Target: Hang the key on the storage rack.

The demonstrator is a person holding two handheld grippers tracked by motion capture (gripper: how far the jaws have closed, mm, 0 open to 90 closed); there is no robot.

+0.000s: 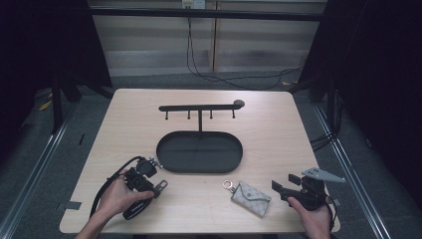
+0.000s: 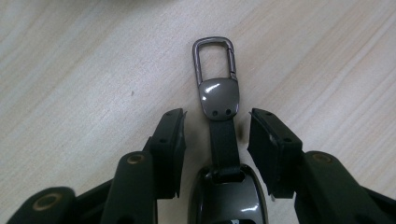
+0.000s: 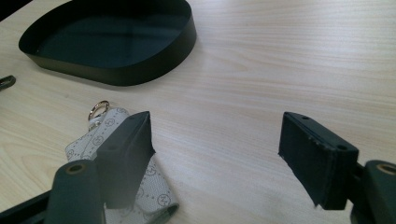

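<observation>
Straddling a key fob (image 2: pixel 219 121), left tool (image 2: pixel 215 128) jaws parted, apparently untouching, right tool (image 3: pixel 217 154) released beside pouch (image 3: pixel 140 186)

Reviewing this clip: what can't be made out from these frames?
- Key fob: left gripper view, its lower body runs off the bottom edge between the left tool's open jaws; whether the pads touch its strap can't be settled.
- Patterned pouch: right gripper view, partly behind one jaw of the right tool and cut off at the bottom edge.
- Pouch print: high view, too small to read.
- Hook rack: high view, hook shapes too small.
</observation>
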